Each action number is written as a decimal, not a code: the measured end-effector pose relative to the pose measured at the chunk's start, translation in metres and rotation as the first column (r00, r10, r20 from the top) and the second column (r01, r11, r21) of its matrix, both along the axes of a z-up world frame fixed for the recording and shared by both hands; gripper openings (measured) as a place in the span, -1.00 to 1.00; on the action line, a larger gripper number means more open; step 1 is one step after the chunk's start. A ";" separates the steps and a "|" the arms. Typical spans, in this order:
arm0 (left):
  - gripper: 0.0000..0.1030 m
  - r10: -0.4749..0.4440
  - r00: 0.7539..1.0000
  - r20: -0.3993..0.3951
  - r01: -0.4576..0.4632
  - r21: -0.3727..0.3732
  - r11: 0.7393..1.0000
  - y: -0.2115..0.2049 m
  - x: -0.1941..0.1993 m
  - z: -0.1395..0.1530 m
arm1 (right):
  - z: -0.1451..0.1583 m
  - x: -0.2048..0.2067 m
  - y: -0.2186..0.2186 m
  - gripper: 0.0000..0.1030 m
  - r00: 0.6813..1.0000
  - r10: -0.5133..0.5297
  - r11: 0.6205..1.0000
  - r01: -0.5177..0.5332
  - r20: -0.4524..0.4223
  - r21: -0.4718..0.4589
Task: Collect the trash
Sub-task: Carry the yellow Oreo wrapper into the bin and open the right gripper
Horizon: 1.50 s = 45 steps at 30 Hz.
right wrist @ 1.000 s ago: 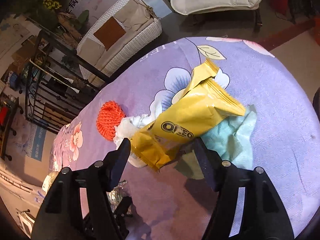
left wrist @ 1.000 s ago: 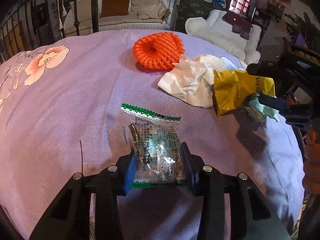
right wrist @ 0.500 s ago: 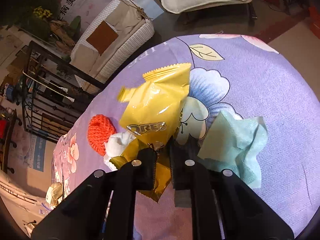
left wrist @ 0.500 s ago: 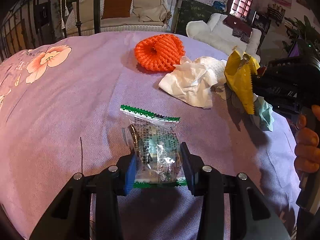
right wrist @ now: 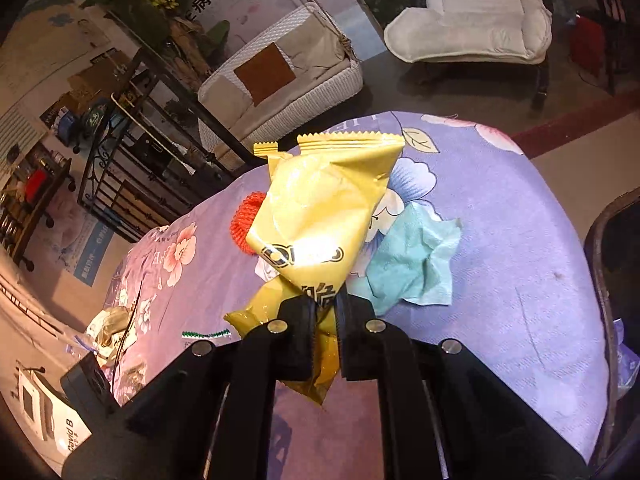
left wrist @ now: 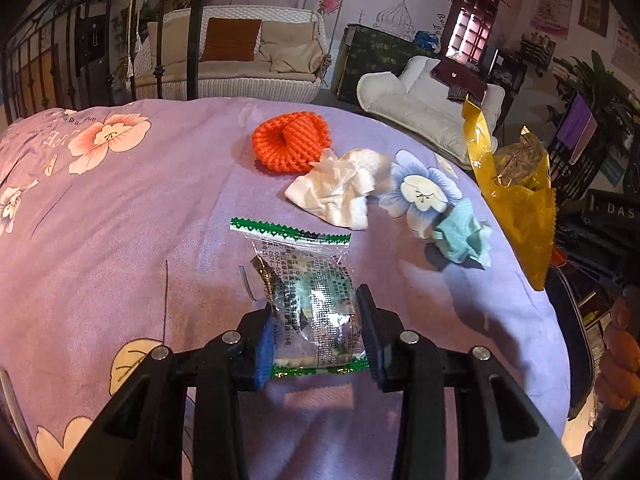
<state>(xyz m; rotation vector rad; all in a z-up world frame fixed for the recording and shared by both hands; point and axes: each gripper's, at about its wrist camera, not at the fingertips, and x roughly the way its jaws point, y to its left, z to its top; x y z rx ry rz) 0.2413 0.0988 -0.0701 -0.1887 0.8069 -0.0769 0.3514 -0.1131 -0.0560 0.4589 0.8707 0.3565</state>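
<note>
My left gripper (left wrist: 316, 304) has a clear snack packet with green zigzag edges (left wrist: 312, 276) between its pads, which press on its sides and are still closing. It hangs just above the purple floral tablecloth (left wrist: 120, 220). In the right wrist view my right gripper (right wrist: 324, 300) is shut on the lower part of a yellow Oreo wrapper (right wrist: 320, 208), held up off the cloth. The left wrist view shows that wrapper (left wrist: 516, 204) in the air at the right. An orange foam net (left wrist: 292, 142), a crumpled white tissue (left wrist: 336, 192) and a teal tissue (left wrist: 460, 236) lie on the cloth.
A dark bin rim (right wrist: 600, 240) stands at the table's right edge, near the person's hand (left wrist: 620, 360). Beyond the table stand a wicker sofa (left wrist: 240, 60), a white lounge chair (left wrist: 424, 100) and a black iron railing (right wrist: 132, 152).
My right gripper shut on the yellow wrapper and lifted it off the cloth toward the right, uncovering the teal tissue. My left gripper drew back and rose a little with the packet.
</note>
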 end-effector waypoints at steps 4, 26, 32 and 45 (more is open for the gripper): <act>-0.28 -0.051 0.999 0.016 0.051 -0.010 0.999 -0.028 -0.015 0.006 | 0.008 -0.032 -0.032 -0.81 0.998 -0.018 0.997 0.022 0.063 -0.071; -0.28 -0.415 0.909 0.024 0.415 0.018 0.910 -0.203 -0.048 0.005 | -0.033 -0.119 -0.213 -0.81 0.941 -0.337 0.899 0.334 0.041 -0.282; -0.28 -0.474 0.880 0.022 0.473 0.031 0.880 -0.228 -0.049 0.004 | -0.065 -0.107 -0.226 -0.81 0.935 -0.352 0.885 0.317 -0.044 -0.341; -0.28 -0.522 0.853 -0.004 0.521 0.041 0.852 -0.253 -0.052 -0.002 | -0.120 -0.078 -0.229 -0.13 0.902 -0.388 0.864 0.286 -0.187 -0.415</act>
